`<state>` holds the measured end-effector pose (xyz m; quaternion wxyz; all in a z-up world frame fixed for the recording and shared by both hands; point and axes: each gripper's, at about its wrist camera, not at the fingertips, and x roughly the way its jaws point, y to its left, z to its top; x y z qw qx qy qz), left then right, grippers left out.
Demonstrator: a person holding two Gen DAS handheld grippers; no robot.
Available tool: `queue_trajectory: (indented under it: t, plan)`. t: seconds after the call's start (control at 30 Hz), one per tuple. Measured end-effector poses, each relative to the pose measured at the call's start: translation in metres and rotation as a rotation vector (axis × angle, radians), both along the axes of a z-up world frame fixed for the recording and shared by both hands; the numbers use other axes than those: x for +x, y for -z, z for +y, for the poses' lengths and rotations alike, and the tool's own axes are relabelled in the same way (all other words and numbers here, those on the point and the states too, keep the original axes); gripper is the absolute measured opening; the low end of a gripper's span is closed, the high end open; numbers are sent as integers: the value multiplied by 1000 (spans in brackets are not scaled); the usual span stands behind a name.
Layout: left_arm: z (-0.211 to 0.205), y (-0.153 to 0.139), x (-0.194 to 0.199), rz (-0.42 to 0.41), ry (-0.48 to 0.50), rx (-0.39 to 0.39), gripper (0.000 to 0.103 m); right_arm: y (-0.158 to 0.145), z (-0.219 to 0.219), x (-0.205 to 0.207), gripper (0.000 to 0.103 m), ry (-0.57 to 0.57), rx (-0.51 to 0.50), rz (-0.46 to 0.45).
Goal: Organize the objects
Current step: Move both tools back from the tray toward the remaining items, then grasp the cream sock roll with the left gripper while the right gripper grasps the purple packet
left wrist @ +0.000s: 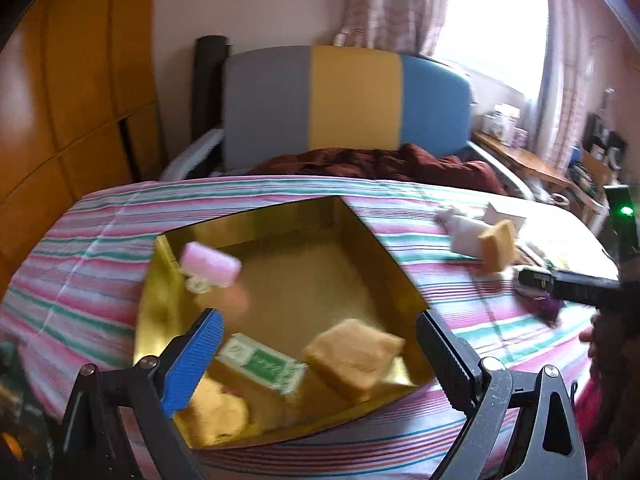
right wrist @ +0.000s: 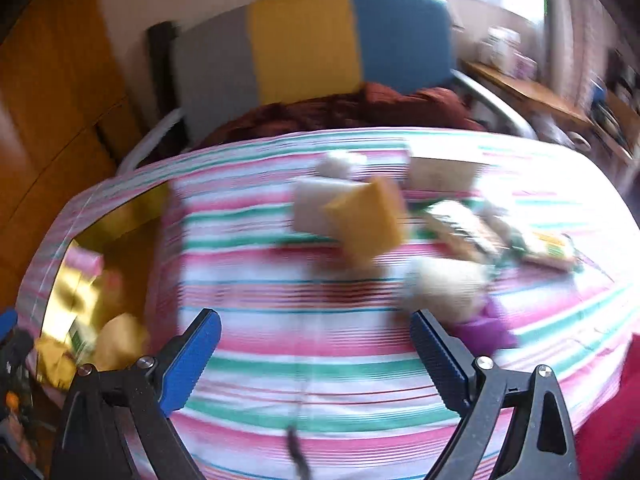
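my left gripper [left wrist: 320,354] spread wide, grasping nothing, above gold box [left wrist: 384,248]. my right gripper [right wrist: 316,354] also spread, empty. yellow sponge block [right wrist: 370,220] ahead of right fingers, slightly to right, on striped cloth [right wrist: 280,364], touching white block [right wrist: 310,206]. sponge looks light, soft, squashy; i think pinch its flat sides, gently.

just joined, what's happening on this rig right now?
A person is sorting small items off a striped bedspread into a gold box. The box already holds a pink bar, a green-and-white packet and a tan sponge block. The left gripper hangs open above the box, holding nothing. The right gripper is open over the bedspread, short of a blurred pile that includes a yellow sponge.
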<state>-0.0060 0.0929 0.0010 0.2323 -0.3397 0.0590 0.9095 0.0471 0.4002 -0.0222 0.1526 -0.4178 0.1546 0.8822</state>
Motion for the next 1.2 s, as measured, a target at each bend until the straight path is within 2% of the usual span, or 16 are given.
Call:
queue_trajectory:
  t: [0.23,0.37,0.43,0.5,0.67,0.87,0.97,1.1,1.2]
  plan:
    - [63,-1,11,-54,191,21,96,-2,109,42,97,311,-47,12]
    - [106,0,13,-111,297,28,92,2,145,63,97,451,-185,101]
    - [128,2,14,-136,341,21,88,4,152,68,97,484,-243,139]
    - [149,6,14,-163,372,18,86,5,156,71,97,485,-292,164]
    - [202,21,5,-254,430,27,83,5,157,79,97,484,-340,213]
    - [261,43,-8,-352,455,12,82,7,161,82,97,480,-387,250]
    - [286,51,-12,-379,454,14,84,8,162,82,97,471,-403,260]
    - [314,60,-14,-398,456,4,92,9,162,81,97,459,-418,265]
    - [333,70,-17,-415,453,-21,92,10,163,82,97,460,-433,272]
